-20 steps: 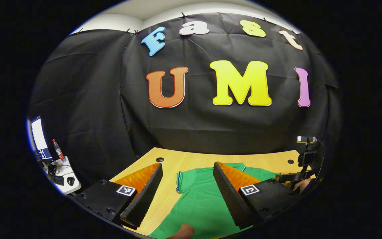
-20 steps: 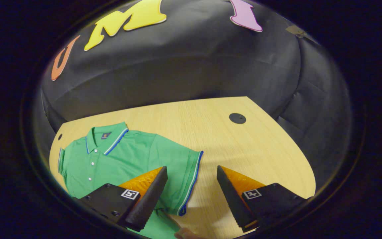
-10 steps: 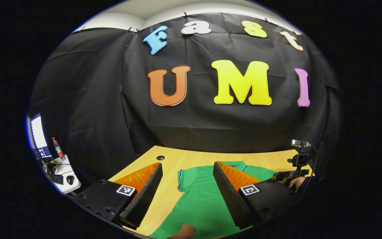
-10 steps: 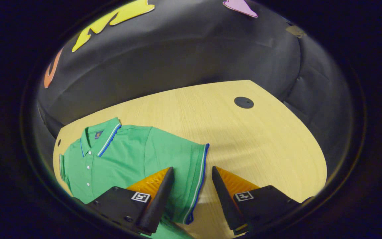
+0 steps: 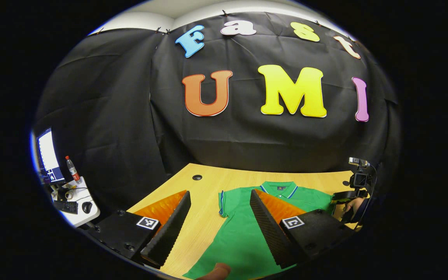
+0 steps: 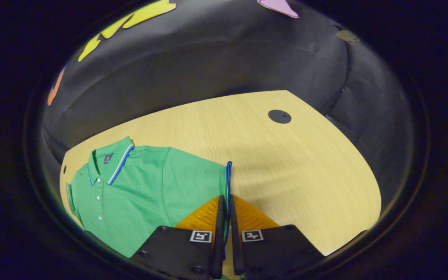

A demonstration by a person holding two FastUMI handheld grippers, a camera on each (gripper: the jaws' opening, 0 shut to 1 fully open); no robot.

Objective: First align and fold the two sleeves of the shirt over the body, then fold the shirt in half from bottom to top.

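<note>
At the far left, off the table, a small side desk (image 5: pixel 77 202) carries a bottle (image 5: pixel 72 169) and a monitor (image 5: pixel 49 154), clear of the work. The left gripper (image 5: pixel 220 221) hovers with its fingers spread wide and nothing between them, above the shirt's left sleeve (image 5: pixel 224 198), probably waiting for its own fold. The green polo shirt (image 6: pixel 138 194) lies flat, face up on the wooden table (image 6: pixel 286 167), collar toward the booth wall, which leaves both sleeves reachable from the near edge. Farther right, the right gripper (image 6: pixel 226 217) is clenched on the striped cuff of the right sleeve (image 6: pixel 227 182), both fingers pressing the hem between them; gripping the outer edge should let the sleeve swing inward over the body. A round grommet (image 6: pixel 279 116) sits beyond, well apart from the cloth.
</note>
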